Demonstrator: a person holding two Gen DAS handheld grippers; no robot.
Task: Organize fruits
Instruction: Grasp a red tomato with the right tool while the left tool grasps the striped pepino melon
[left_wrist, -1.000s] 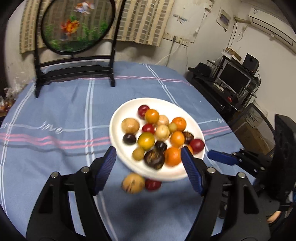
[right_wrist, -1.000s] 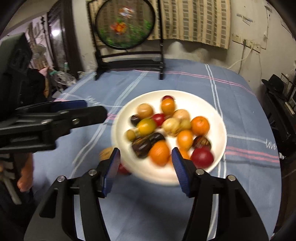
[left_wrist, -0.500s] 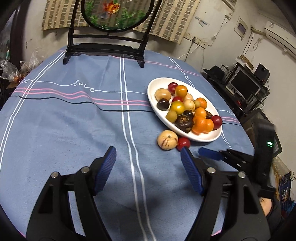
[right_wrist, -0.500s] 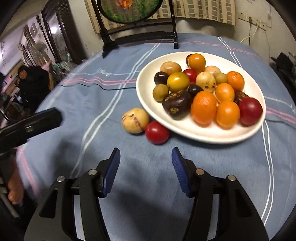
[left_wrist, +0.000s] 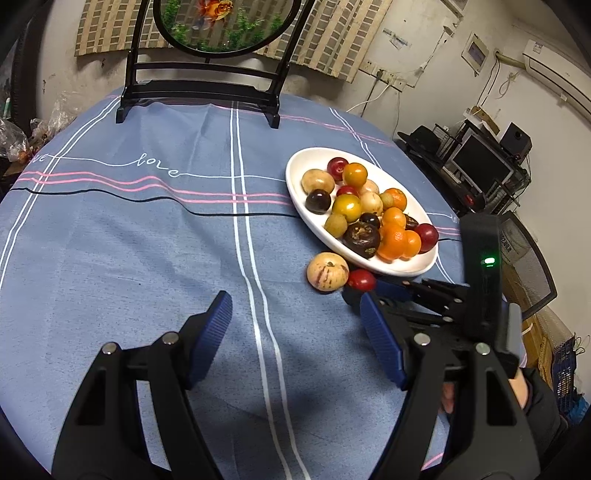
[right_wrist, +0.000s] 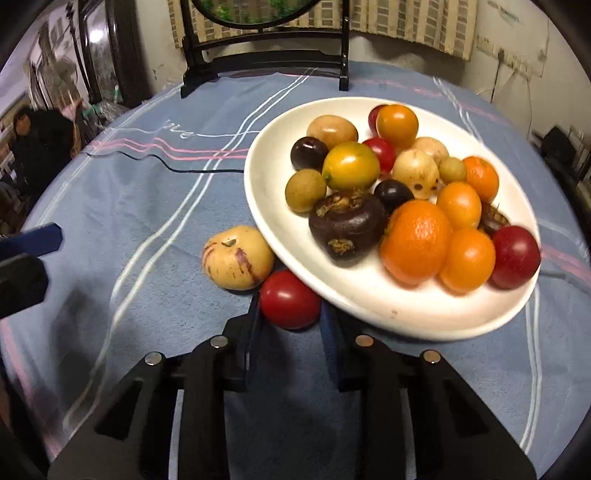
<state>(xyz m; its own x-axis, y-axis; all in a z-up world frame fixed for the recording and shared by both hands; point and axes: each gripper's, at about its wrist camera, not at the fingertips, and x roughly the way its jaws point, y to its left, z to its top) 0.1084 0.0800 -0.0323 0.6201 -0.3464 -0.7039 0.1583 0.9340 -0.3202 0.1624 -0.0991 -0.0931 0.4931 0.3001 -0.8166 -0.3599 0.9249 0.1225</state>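
Left gripper (left_wrist: 295, 325) hovers over bare blue cloth (left_wrist: 147, 258) near the bench's front edge, jaws spread, nothing between them, no fruit close to them.

Right of it, two fruits lie loose on the cloth, touching each other and tucked against the plate's (right_wrist: 266, 184) near-left rim: pale striped fruit (right_wrist: 238, 257) on the left, red tomato (right_wrist: 290, 299) just right of it, partly under the rim's overhang.

Right gripper (right_wrist: 290, 314) is down at the tomato. Jaws are closing, one finger on each side of it, pads at or almost at its skin; a firm pinch can't be confirmed. The tomato sits on the cloth, not lifted.

Plate sits toward the bench's right edge, piled with mixed fruit: oranges, yellow and red tomatoes, dark purple ones, tan ones, a mangosteen (right_wrist: 347, 229).

Progress, as a judgement: mostly done, nearly all fruit is on the plate. Left: get the tomato up and onto the plate, then the striped fruit. Rim overhang crowds the right finger, so the lift probably needs to come back toward the front edge first. Free plate space is on its left side.
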